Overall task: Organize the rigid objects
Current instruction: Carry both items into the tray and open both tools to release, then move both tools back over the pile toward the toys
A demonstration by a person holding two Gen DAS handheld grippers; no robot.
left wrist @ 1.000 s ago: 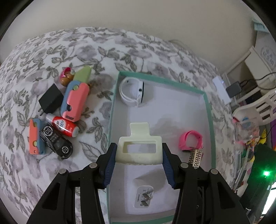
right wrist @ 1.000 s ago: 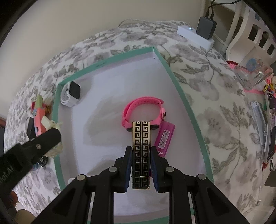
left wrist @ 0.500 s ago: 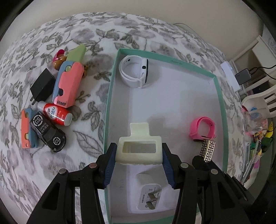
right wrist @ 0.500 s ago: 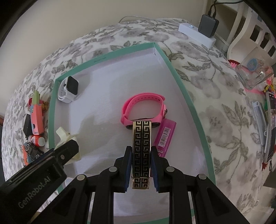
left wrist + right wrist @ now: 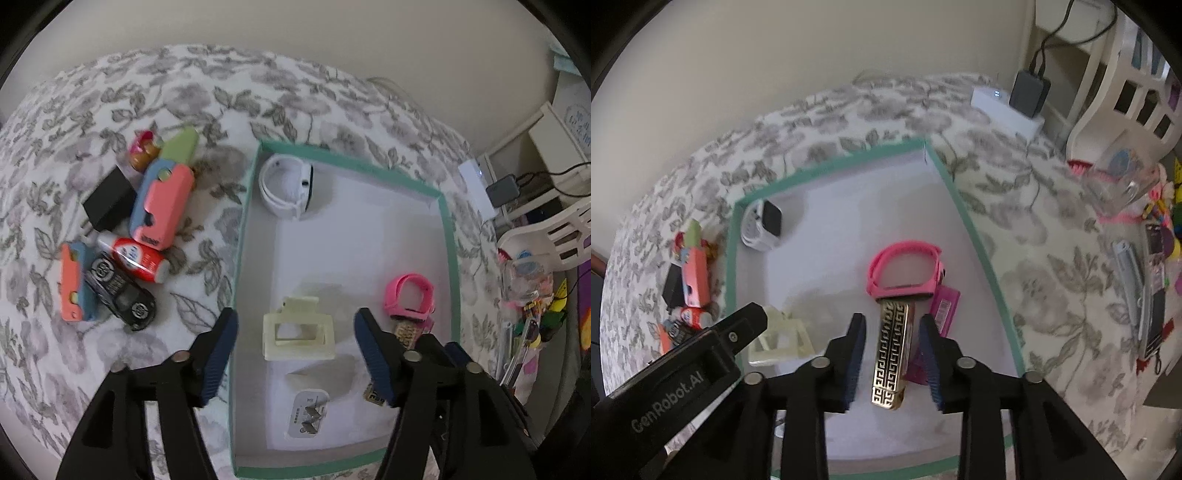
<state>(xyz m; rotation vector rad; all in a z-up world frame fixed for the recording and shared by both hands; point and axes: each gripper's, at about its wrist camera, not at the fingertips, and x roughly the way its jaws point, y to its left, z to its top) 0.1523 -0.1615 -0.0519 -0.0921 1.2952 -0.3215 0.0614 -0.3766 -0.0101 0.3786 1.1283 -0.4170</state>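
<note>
A white box with a teal rim (image 5: 240,236) (image 5: 971,229) lies on the floral cloth. My left gripper (image 5: 295,350) is open above a cream hair claw (image 5: 298,334) (image 5: 781,341) lying in the box. My right gripper (image 5: 892,360) is open around a gold patterned lighter (image 5: 892,352) lying in the box, apart from both fingers. In the box also lie a white watch (image 5: 288,186) (image 5: 762,225), a pink watch (image 5: 408,297) (image 5: 905,271), a magenta lighter (image 5: 945,306) and a white plug (image 5: 308,411).
Left of the box lie a black toy car (image 5: 120,293), a red tube (image 5: 135,258), a pink-and-blue case (image 5: 162,199), a smaller orange case (image 5: 72,282), a black charger (image 5: 107,201) and a small figure (image 5: 142,149). Clutter and a white chair (image 5: 546,236) stand to the right.
Both grippers have opened. The left let go of the cream hair claw and the right let go of the gold lighter; both objects now lie in the box.
</note>
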